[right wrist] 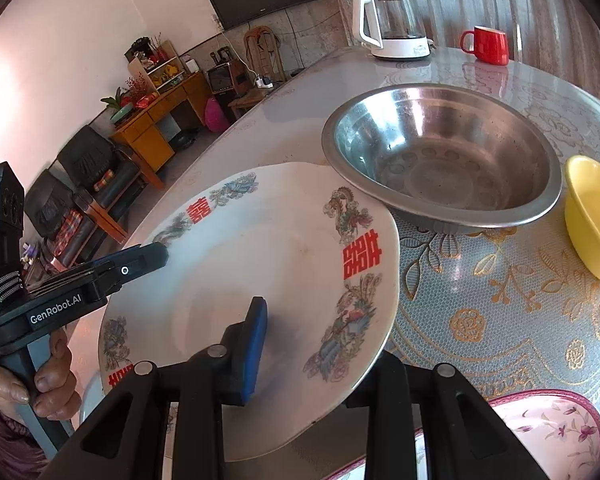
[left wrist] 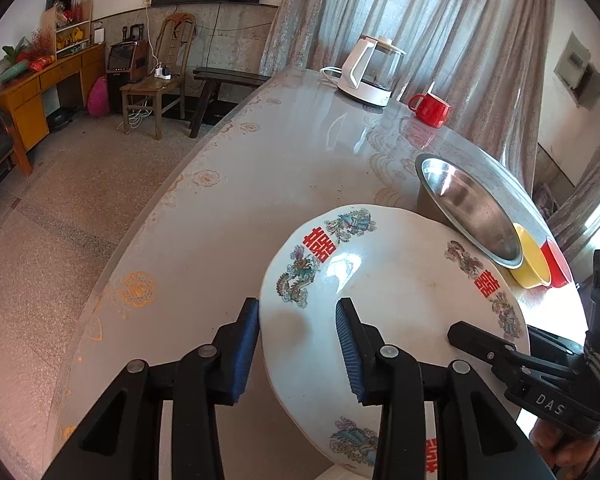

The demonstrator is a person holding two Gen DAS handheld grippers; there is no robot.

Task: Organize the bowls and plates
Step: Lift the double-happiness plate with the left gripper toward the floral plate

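A large white plate point(left wrist: 400, 300) with red characters and dragon prints is held tilted above the table between both grippers; it also shows in the right wrist view point(right wrist: 268, 264). My left gripper point(left wrist: 300, 344) straddles its left rim, one finger under and one over. My right gripper point(right wrist: 320, 352) straddles its near right rim, the right finger hidden under the plate. A steel bowl point(right wrist: 444, 160) stands just beyond the plate, with a yellow bowl point(right wrist: 596, 216) to its right. A red bowl point(left wrist: 556, 260) sits behind the yellow one.
A white-and-glass kettle point(right wrist: 392, 24) and a red mug point(right wrist: 488, 44) stand at the far side of the round table point(left wrist: 260, 184). A pink floral plate point(right wrist: 548, 424) lies near my right gripper. The table edge drops to the floor at left.
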